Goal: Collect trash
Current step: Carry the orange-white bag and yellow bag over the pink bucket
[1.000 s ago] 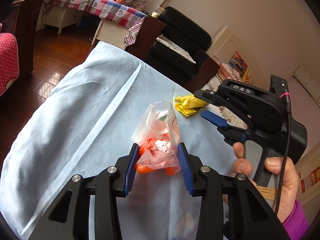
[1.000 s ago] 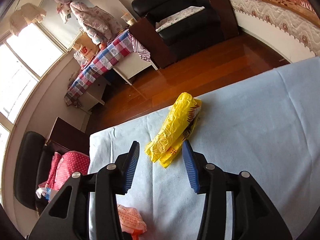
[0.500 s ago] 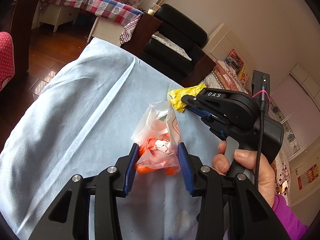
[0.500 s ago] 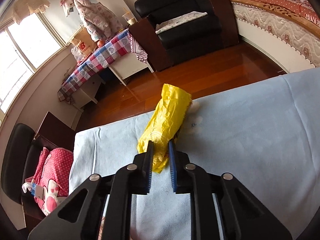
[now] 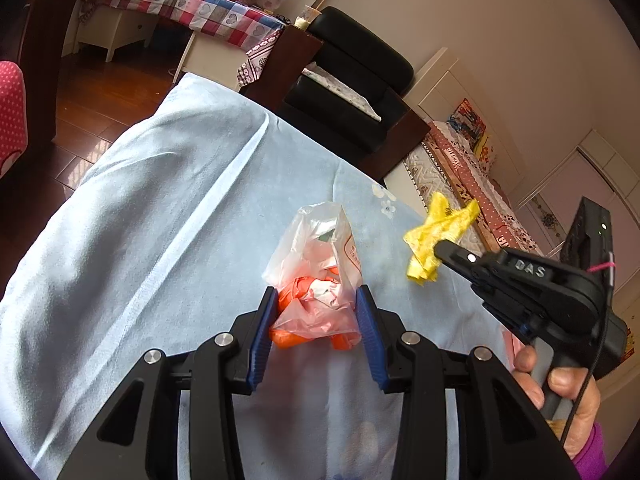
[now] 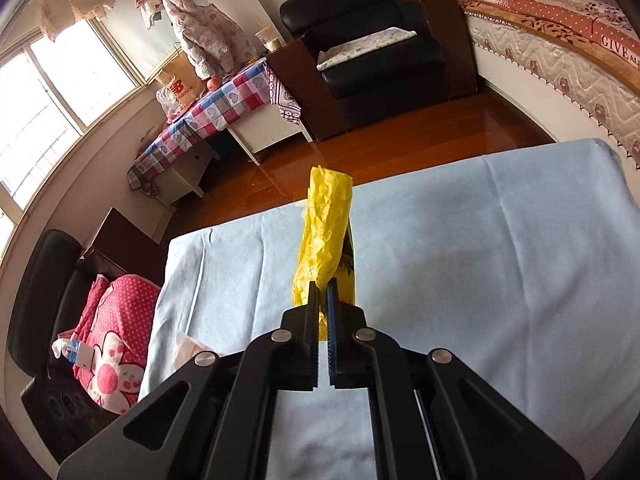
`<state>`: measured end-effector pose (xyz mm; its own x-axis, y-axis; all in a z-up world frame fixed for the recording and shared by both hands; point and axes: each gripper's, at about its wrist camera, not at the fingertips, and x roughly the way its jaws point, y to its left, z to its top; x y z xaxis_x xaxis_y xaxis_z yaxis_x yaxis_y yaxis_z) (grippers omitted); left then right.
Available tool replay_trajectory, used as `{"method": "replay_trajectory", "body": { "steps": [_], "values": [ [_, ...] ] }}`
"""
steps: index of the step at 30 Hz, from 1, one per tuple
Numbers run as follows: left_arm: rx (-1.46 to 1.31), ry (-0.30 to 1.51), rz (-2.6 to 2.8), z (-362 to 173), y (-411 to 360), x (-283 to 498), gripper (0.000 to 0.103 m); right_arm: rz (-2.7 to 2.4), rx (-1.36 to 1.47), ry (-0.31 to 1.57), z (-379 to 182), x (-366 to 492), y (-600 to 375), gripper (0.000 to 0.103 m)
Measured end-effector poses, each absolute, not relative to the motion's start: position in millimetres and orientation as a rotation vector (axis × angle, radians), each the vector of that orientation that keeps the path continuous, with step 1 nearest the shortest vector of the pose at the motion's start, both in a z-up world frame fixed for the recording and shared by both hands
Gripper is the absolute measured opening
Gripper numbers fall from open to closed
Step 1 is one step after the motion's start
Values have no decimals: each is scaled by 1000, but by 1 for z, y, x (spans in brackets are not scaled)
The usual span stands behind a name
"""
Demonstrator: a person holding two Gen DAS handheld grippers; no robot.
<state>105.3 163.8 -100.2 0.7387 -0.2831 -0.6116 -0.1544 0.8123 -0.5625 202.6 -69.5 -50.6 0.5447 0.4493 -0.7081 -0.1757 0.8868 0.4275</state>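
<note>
A clear plastic bag point(image 5: 320, 248) with orange and white scraps inside stands on the light blue tablecloth point(image 5: 160, 208). My left gripper point(image 5: 316, 296) is shut on its lower part, and both blue pads press its sides. To the right, my right gripper point(image 5: 442, 249) is shut on a crumpled yellow wrapper point(image 5: 436, 236) and holds it above the cloth. In the right wrist view the yellow wrapper point(image 6: 326, 216) sticks up from the nearly touching pads of the right gripper point(image 6: 323, 292). A corner of the plastic bag point(image 6: 188, 348) shows at the lower left.
A person's hand point(image 5: 560, 392) grips the right tool's handle. Beyond the table's far edge lie a wooden floor point(image 6: 420, 140), a black armchair point(image 5: 352, 80) and a bed point(image 6: 560, 40). A chair with a pink cushion point(image 6: 116, 320) stands by the table's left side.
The right gripper closed on the yellow wrapper and lifted it off the cloth, drawing back to the right in the left wrist view. The left gripper and the plastic bag stayed put.
</note>
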Motion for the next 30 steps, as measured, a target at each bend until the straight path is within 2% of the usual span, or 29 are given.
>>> {"method": "replay_trajectory", "body": {
  "steps": [17,30],
  "values": [
    [-595,773,-69,-101,155,108,39,339,135,940,-36,89,-146,4],
    [-309,810,80,-82,101,100,38,353,150,924,-36,44,-177,4]
  ]
}}
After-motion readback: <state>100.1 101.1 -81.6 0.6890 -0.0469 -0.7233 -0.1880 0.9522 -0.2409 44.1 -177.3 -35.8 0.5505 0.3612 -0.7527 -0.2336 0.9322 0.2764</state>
